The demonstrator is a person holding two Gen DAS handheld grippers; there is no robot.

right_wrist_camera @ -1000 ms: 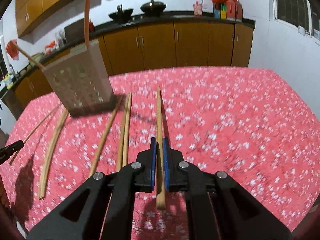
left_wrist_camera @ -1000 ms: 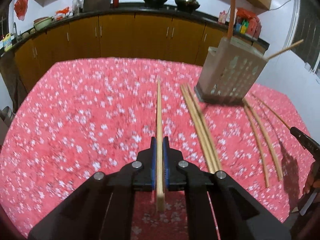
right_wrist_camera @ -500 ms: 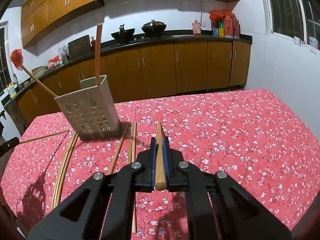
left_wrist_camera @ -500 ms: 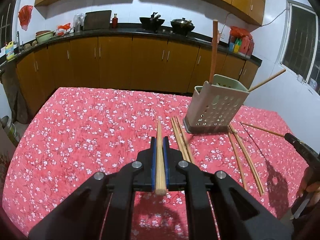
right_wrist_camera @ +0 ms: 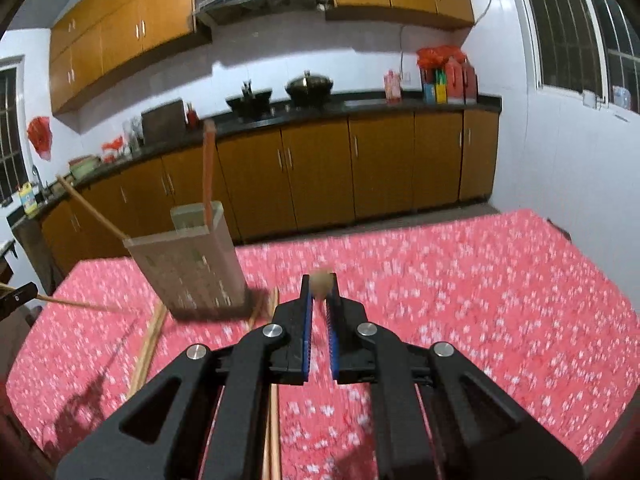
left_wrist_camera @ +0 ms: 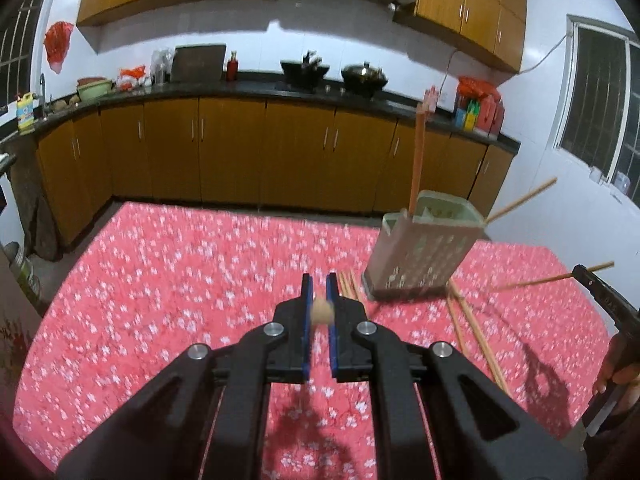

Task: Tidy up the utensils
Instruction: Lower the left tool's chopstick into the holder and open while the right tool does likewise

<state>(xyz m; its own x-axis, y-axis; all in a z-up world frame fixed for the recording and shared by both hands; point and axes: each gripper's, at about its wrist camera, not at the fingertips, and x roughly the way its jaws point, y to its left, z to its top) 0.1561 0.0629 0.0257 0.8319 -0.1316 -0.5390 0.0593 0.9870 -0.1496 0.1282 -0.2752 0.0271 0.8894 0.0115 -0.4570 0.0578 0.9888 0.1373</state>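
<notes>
My left gripper [left_wrist_camera: 319,281] is shut on a wooden chopstick [left_wrist_camera: 322,312], seen end-on and lifted off the red flowered tablecloth [left_wrist_camera: 180,280]. My right gripper [right_wrist_camera: 319,286] is likewise shut on another chopstick [right_wrist_camera: 321,280], also end-on above the cloth. A perforated grey-green utensil holder [left_wrist_camera: 424,256] [right_wrist_camera: 192,272] stands between the two grippers. It holds an upright orange stick [left_wrist_camera: 416,160] and a leaning wooden one [left_wrist_camera: 520,200]. The left wrist view shows the right gripper's finger [left_wrist_camera: 600,288] and its chopstick [left_wrist_camera: 540,280].
Loose chopsticks [left_wrist_camera: 472,328] [left_wrist_camera: 348,286] [right_wrist_camera: 150,344] [right_wrist_camera: 274,420] lie on the cloth around the holder's base. Brown kitchen cabinets [left_wrist_camera: 240,152] under a dark counter with pots run behind the table. A white wall with a window [right_wrist_camera: 568,40] is on the right.
Both grippers have risen and tipped upward, carrying their chopsticks off the cloth. The sticks, first seen lengthwise, now show only their ends. More of the kitchen is in view.
</notes>
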